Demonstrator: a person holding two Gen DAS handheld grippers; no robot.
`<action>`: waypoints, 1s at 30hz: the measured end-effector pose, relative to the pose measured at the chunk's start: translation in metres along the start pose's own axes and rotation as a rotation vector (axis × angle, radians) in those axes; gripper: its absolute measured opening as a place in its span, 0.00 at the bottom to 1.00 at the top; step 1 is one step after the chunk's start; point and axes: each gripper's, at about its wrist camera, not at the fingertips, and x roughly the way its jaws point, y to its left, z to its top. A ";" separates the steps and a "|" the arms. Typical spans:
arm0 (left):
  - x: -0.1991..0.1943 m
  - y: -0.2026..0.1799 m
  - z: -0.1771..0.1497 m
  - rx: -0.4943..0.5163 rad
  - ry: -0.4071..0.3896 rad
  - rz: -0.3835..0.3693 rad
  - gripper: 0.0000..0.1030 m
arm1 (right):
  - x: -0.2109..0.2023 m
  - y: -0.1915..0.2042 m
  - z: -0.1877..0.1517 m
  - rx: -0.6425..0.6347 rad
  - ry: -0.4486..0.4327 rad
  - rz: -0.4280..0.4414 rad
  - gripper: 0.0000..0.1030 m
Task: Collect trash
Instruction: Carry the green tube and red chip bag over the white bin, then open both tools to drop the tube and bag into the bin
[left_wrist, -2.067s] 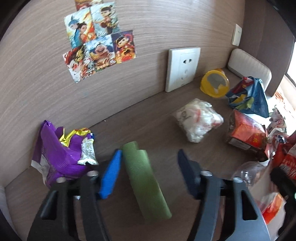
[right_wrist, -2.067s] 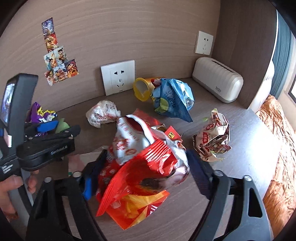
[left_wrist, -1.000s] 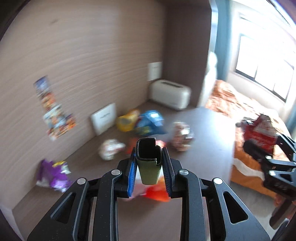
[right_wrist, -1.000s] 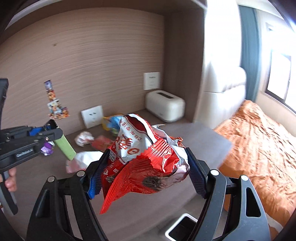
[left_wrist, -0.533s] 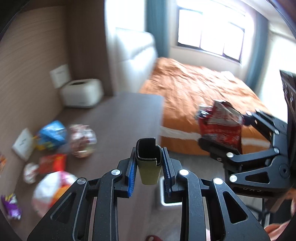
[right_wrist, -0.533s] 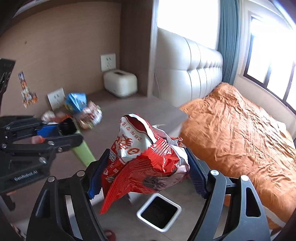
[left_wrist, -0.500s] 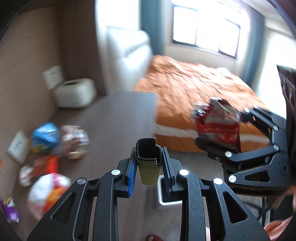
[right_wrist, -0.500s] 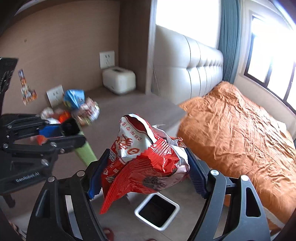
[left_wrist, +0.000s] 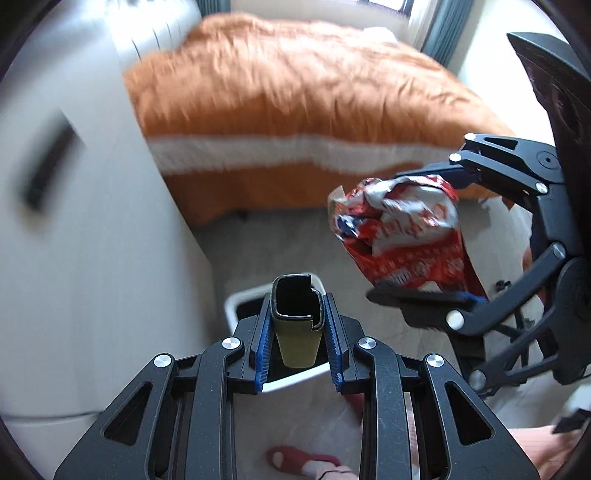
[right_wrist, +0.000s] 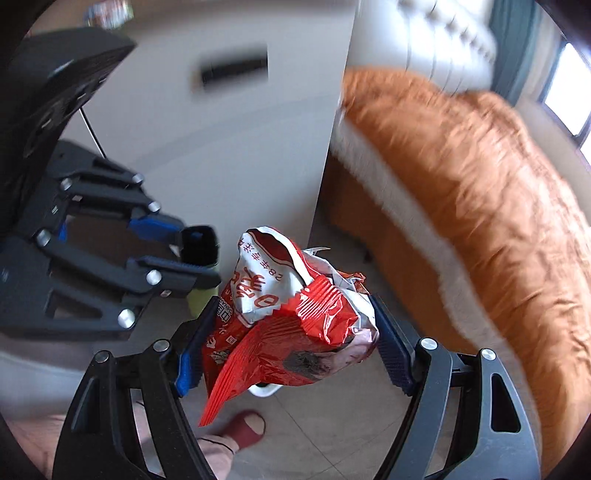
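Nearest, low in both wrist views: a foot in a red slipper (left_wrist: 295, 458) on the pale tiled floor (right_wrist: 332, 435), close to the bin.

Just above it in the left view, the left hand-held gripper (left_wrist: 297, 306), pointed steeply down and clamped hard on an olive-green box sleeve (left_wrist: 297, 343). Long axis of the sleeve in line with the fingers, open dark end away from the camera and toward the floor. Directly beyond that end, a white waste bin (left_wrist: 236, 301) with a dark inside, its rim showing left of the fingers and under them. Probably a plain release here, no sideways shift needed.

To the right and a little farther, the right hand-held gripper (right_wrist: 291, 302), jaws wide but pressed on both flanks of a crumpled red-and-silver snack bag (right_wrist: 280, 332). Bag bulging up past the fingertips, one red corner drooping low. Below the bag in the right view, only a sliver of white bin rim (right_wrist: 264, 392); rest of the opening hidden. Judged close to over the bin, yet less squarely than the left; height above the rim not readable for either.

Farthest: the bed with its orange cover (left_wrist: 295, 92), blurred, well apart from the bin.
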 end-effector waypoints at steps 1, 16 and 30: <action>0.025 0.001 -0.005 -0.009 0.017 -0.006 0.24 | 0.023 -0.002 -0.011 -0.018 0.020 0.013 0.76; 0.226 0.035 -0.091 -0.036 0.166 0.031 0.95 | 0.212 0.002 -0.121 -0.303 0.121 0.120 0.96; 0.148 0.027 -0.056 -0.039 0.094 0.050 0.95 | 0.146 0.005 -0.077 -0.281 0.070 0.067 0.96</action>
